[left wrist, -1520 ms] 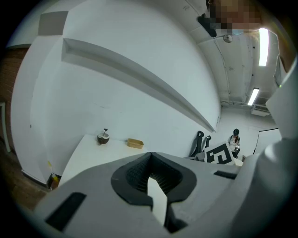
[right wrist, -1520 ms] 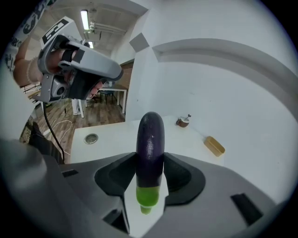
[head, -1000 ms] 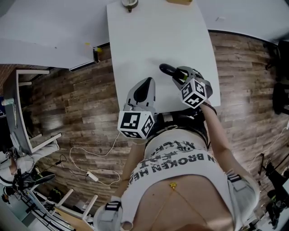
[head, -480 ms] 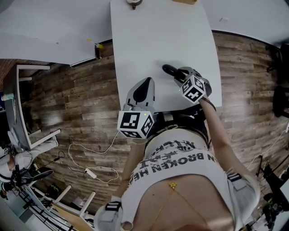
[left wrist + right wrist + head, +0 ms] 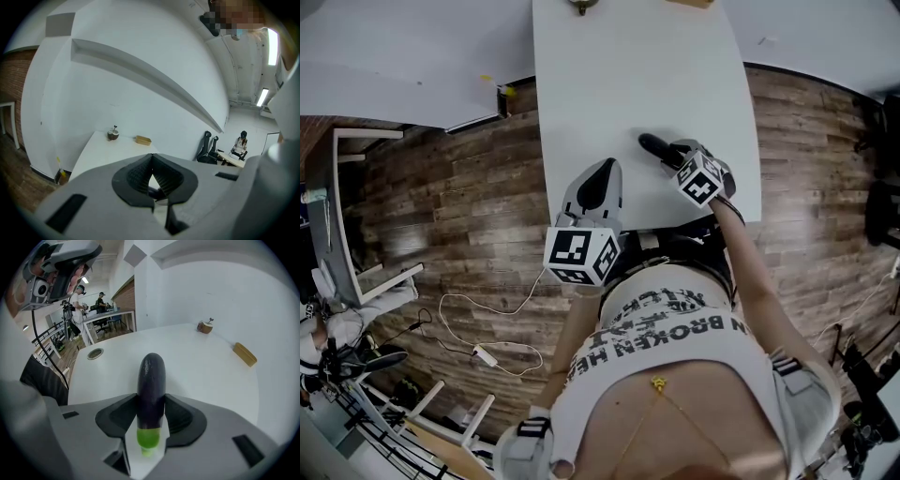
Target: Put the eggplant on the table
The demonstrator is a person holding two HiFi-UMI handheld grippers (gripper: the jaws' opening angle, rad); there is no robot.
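Note:
The eggplant [image 5: 151,380] is dark purple with a green stem end. My right gripper [image 5: 151,400] is shut on it, and its rounded tip sticks out past the jaws. In the head view the right gripper [image 5: 677,159] tilts down over the near right part of the white table [image 5: 619,75], and the eggplant [image 5: 652,145] points away from me. Whether it touches the tabletop I cannot tell. My left gripper [image 5: 605,173] hovers at the table's near edge, to the left of the right one. The left gripper [image 5: 151,164] has its jaws together with nothing in them.
At the table's far end sit a small brown round object [image 5: 205,326] and a flat tan block [image 5: 245,354]. A round grommet [image 5: 95,353] is set in the tabletop. Wood floor with a white cable [image 5: 487,319] lies to the left. People work at desks in the background.
The right gripper has sunk toward the tabletop with the eggplant still in it. The left gripper has stayed where it was.

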